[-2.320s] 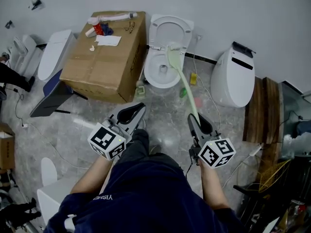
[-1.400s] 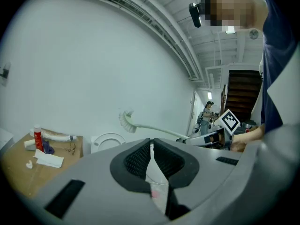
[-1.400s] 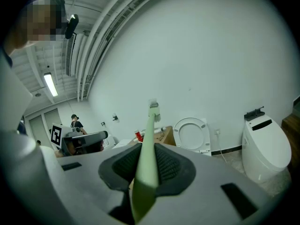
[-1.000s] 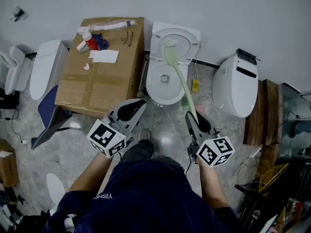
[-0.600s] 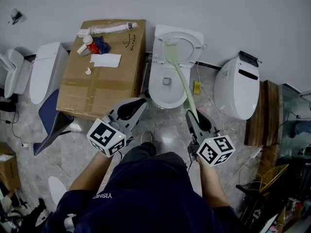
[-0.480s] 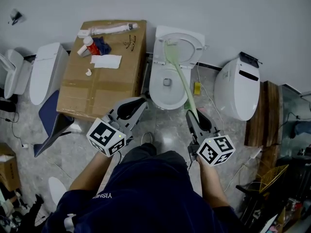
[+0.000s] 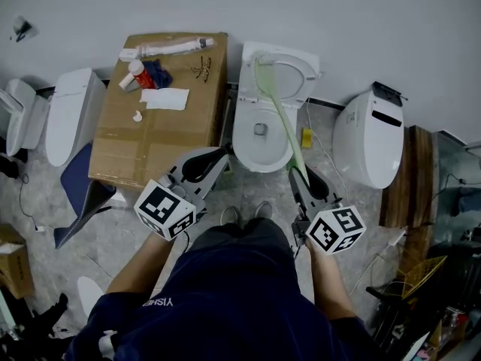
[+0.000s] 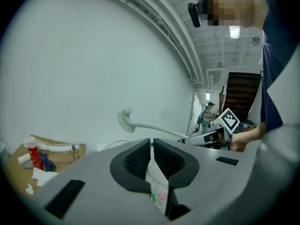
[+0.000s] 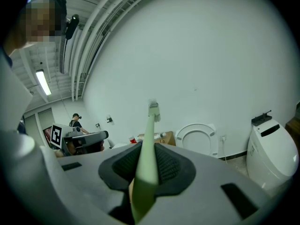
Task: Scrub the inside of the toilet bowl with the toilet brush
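Head view shows the right gripper (image 7: 300,177) pinching the handle of the green toilet brush (image 7: 279,111), whose head is raised past the far rim of the toilet bowl (image 7: 242,138). The left gripper (image 7: 216,156) is empty, its jaws nearly together, just left of the bowl.

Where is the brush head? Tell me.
In the head view the brush head hangs over the raised seat, beyond the bowl, right of the cardboard box; the right gripper holds its handle.

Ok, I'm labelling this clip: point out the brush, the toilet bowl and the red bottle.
brush (image 7: 280,115), head view, middle of its handle.
toilet bowl (image 7: 260,165), head view, front rim.
red bottle (image 7: 136,71), head view, its body.
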Action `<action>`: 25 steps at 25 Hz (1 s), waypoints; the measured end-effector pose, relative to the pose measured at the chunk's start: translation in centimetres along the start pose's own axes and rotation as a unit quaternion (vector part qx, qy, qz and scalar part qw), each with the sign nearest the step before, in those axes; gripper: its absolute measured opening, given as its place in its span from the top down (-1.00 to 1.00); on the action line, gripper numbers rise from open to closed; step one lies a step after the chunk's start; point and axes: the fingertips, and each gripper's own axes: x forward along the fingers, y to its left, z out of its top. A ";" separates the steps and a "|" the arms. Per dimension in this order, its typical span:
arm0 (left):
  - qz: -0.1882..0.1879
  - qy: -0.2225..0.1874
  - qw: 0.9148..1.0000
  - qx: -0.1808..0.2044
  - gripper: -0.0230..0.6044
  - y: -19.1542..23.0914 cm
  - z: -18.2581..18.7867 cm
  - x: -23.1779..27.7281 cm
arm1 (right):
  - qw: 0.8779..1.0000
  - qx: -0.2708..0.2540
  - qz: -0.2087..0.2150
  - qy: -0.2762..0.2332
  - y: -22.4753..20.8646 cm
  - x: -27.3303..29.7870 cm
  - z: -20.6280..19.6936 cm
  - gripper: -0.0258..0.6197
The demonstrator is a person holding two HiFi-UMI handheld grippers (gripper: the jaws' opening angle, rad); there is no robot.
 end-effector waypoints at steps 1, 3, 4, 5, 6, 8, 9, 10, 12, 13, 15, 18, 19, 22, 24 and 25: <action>-0.001 0.000 1.000 0.001 0.78 0.0 0.0 0.1 | 1.000 0.000 0.000 -0.001 -0.1 0.1 0.1 0.65; -0.002 0.001 1.000 0.002 0.78 0.1 0.2 0.4 | 1.000 0.001 -0.001 -0.002 -0.3 0.2 0.3 0.65; -0.003 0.001 1.000 0.003 0.78 0.1 0.3 0.5 | 1.000 0.001 -0.001 -0.003 -0.4 0.2 0.5 0.65; -0.004 0.000 1.000 0.003 0.78 0.1 0.4 0.7 | 1.000 0.000 -0.001 -0.003 -0.5 0.3 0.6 0.65; -0.004 0.000 1.000 0.004 0.78 0.1 0.5 0.8 | 1.000 0.000 -0.001 -0.004 -0.6 0.4 0.7 0.65; -0.004 0.000 1.000 0.006 0.78 0.3 0.7 1.2 | 1.000 -0.001 0.001 -0.005 -0.8 0.6 1.0 0.65; -0.003 0.000 1.000 0.006 0.78 0.4 0.8 1.4 | 1.000 -0.001 0.002 -0.005 -1.0 0.7 1.1 0.65; -0.002 0.000 1.000 0.006 0.78 0.5 0.9 1.7 | 1.000 0.000 0.002 -0.005 -1.3 0.8 1.1 0.65; 0.001 -0.001 1.000 0.007 0.78 0.7 1.0 2.2 | 1.000 0.000 0.004 -0.004 -1.8 1.1 1.3 0.65; 0.003 -0.001 1.000 0.007 0.78 0.8 1.0 2.5 | 1.000 0.001 0.005 -0.004 -2.0 1.3 1.4 0.65; 0.006 -0.001 1.000 0.006 0.78 0.9 1.1 3.0 | 1.000 0.001 0.008 -0.003 -2.5 1.5 1.6 0.65; 0.011 0.000 1.000 0.006 0.78 1.1 1.3 4.0 | 1.000 0.001 0.012 -0.003 -3.5 1.8 2.1 0.65; 0.013 0.000 1.000 0.007 0.78 1.2 1.4 4.4 | 1.000 0.001 0.013 -0.003 -4.0 2.0 2.3 0.65; 0.019 0.002 1.000 0.006 0.78 1.3 1.7 5.9 | 1.000 0.003 0.017 -0.002 -5.4 2.3 3.0 0.65; 0.021 0.004 1.000 0.005 0.78 1.5 1.8 7.0 | 1.000 0.005 0.020 0.000 -6.4 2.6 3.4 0.65; 0.022 0.005 1.000 0.005 0.78 1.6 1.9 7.6 | 1.000 0.006 0.021 0.002 -6.9 2.8 3.6 0.65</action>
